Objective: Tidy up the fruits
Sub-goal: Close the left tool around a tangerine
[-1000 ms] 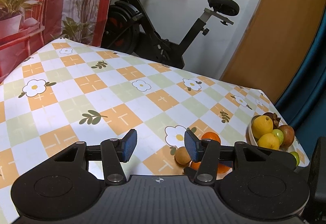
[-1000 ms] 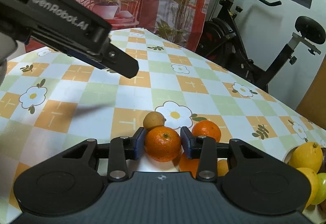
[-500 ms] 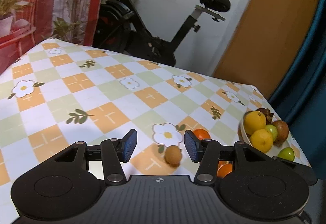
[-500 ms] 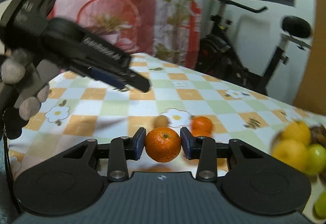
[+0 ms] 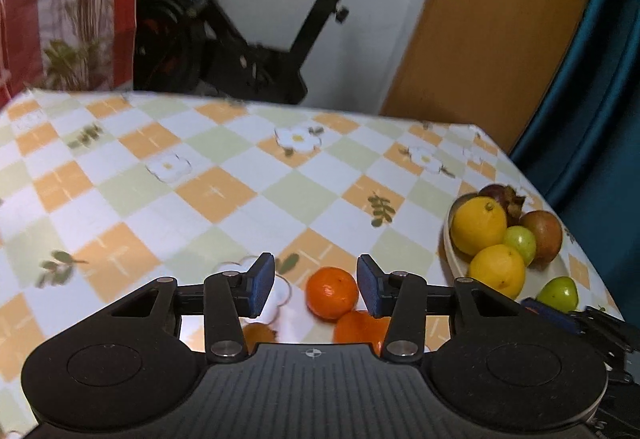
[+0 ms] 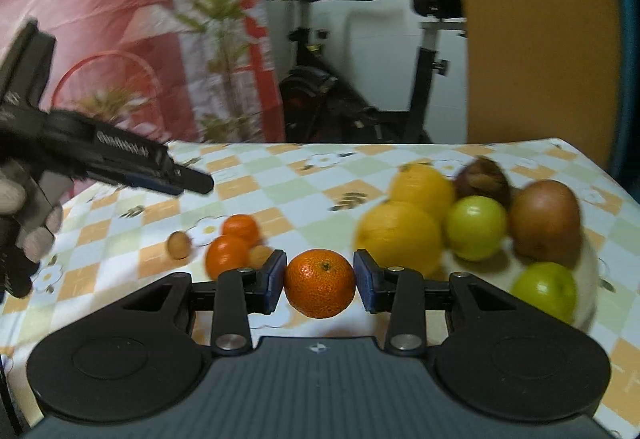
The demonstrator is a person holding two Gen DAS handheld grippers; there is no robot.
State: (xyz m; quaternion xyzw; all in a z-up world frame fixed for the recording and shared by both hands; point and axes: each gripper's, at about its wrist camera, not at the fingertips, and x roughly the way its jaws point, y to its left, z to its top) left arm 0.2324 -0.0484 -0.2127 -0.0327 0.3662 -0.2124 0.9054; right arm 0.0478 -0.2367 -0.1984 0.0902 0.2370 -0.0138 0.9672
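A mandarin (image 6: 320, 282) is seen clamped between the pads of the right gripper (image 6: 320, 285) and held in the air just short of the fruit bowl (image 6: 588, 263), which is already crowded with two lemons (image 6: 400, 235), green fruits (image 6: 476, 227) and a brownish fruit (image 6: 546, 221). The left gripper (image 5: 316, 289) is seen above the checked tablecloth (image 5: 200, 191), its jaws just narrowed though nothing is pressed by the pads; a second mandarin (image 5: 331, 292) lies framed between them on the cloth, with another orange fruit (image 5: 360, 327) touching it from below.

Trouble could be caused at the bowl: little bare space is left, so a mandarin released onto the heap may be sent rolling off the rim, and the bowl stands near the table's corner. A green fruit (image 5: 558, 293) at the bowl's near edge could be knocked by the incoming jaws. On the left, the touching fruit may be nudged away if the pads are closed off-centre, and the two grippers, seen close together, could be brought into collision.
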